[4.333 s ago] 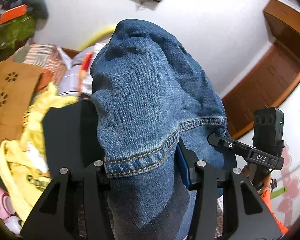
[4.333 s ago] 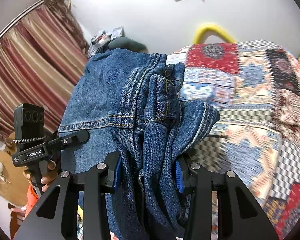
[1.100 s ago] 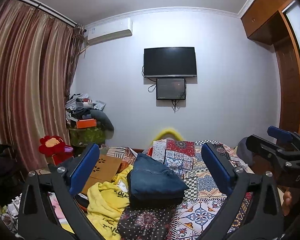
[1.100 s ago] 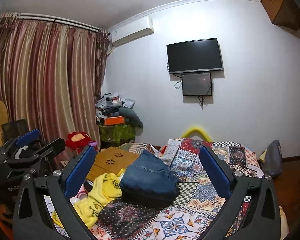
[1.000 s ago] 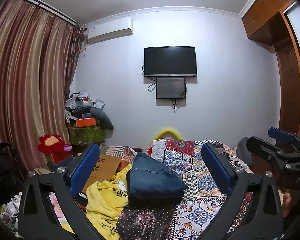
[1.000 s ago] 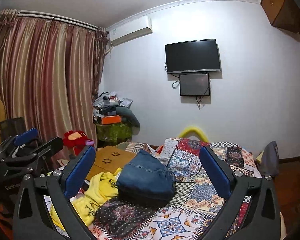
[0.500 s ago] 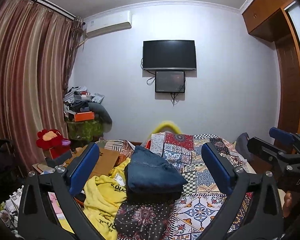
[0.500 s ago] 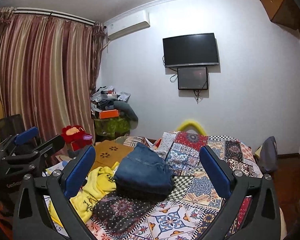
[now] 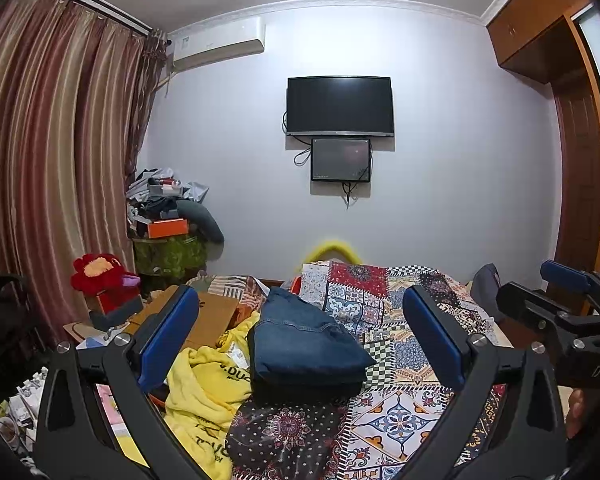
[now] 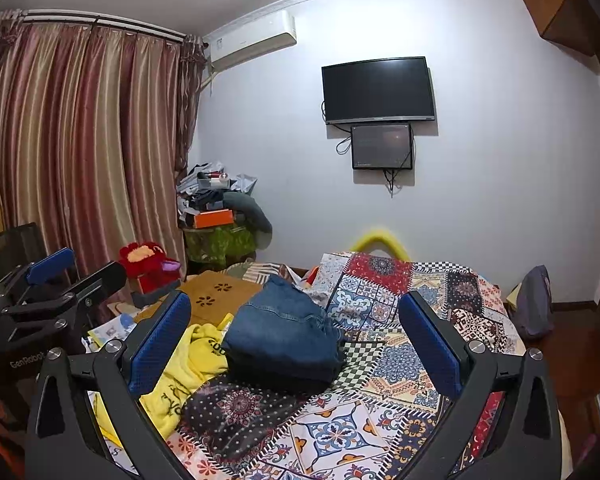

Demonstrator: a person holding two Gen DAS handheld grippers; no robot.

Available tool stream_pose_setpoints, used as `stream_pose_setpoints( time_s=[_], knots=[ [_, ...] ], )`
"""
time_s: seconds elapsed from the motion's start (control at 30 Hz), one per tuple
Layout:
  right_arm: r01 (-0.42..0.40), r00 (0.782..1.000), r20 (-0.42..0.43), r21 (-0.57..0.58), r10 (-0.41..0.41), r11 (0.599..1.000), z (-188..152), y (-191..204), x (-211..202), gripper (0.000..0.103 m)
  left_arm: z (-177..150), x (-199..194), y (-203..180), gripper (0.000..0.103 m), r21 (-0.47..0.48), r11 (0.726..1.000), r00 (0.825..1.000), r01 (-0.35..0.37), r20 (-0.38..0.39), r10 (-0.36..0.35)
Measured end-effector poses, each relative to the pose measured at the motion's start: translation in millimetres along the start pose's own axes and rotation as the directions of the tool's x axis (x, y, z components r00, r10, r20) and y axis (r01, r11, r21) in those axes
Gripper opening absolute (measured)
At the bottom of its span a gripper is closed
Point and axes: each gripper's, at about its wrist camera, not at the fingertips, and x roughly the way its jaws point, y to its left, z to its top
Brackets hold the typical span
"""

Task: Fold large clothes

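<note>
Both wrist cameras sit well back from the bed (image 9: pixel 400 420), roughly level, facing the far wall with its television (image 9: pixel 339 106). The left view looks straight on; the right view (image 10: pixel 378 90) stands slightly further right, angled left (more curtain (image 10: pixel 80 140) shows). They share the folded jeans (image 9: pixel 304 344) (image 10: pixel 284 332), quilt and corner clutter.

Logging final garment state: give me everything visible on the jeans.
The jeans are blue denim, folded into a compact, puffy bundle with a seam line crossing the top panel. They rest on a dark folded piece on the patchwork bedspread, with a yellow garment against their left side. The folded edges look rounded, not crisp. The left gripper and right gripper are both open and clear of them.
</note>
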Motion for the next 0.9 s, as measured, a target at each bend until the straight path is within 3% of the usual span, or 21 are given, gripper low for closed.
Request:
stream_pose_setpoints(
  time_s=[0.9],
  knots=[
    [-0.009, 1.0, -0.016, 0.025, 0.01, 1.0, -0.7, -6.5, 3.3, 0.103, -5.3, 7.4, 0.4, 0.102, -0.007, 1.0, 1.0, 0.002, -0.024, -0.003]
  ],
)
